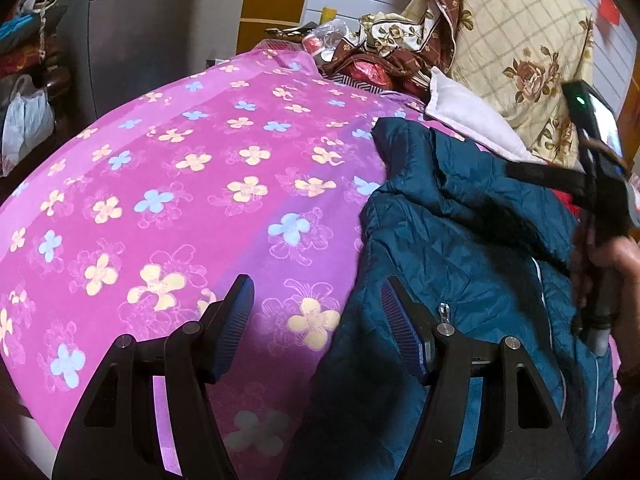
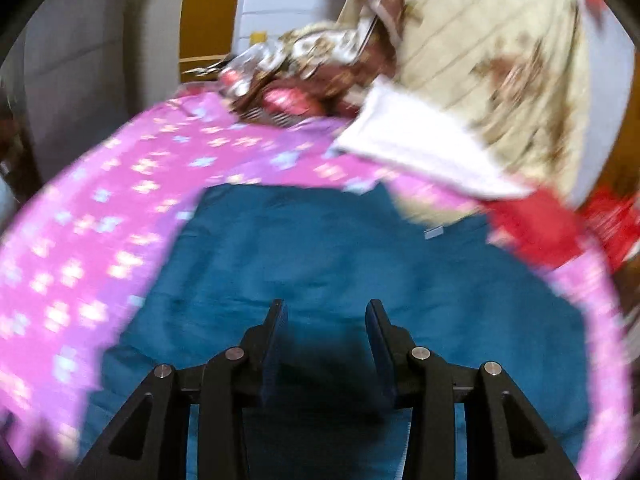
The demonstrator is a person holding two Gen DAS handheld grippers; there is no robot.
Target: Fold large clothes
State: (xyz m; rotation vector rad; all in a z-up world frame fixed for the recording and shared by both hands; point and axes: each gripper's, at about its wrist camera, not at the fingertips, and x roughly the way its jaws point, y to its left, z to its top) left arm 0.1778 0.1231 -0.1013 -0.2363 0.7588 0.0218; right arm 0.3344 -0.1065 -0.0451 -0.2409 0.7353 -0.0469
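A teal quilted jacket (image 1: 460,240) lies on a pink flowered bedsheet (image 1: 160,200), at the right of the left wrist view. My left gripper (image 1: 316,308) is open and empty, hovering over the jacket's left edge and the sheet. The right gripper's black body (image 1: 600,184) shows at the far right, held in a hand over the jacket. In the blurred right wrist view the jacket (image 2: 320,248) fills the centre, and my right gripper (image 2: 326,312) is open and empty just above it.
A cream rose-patterned quilt (image 1: 520,40) and a white pillow (image 1: 472,120) are piled at the bed's far right. Brown patterned cloth and clutter (image 1: 372,52) sit at the head. A red cloth (image 2: 536,228) lies right of the jacket. A grey wardrobe (image 1: 140,20) stands left.
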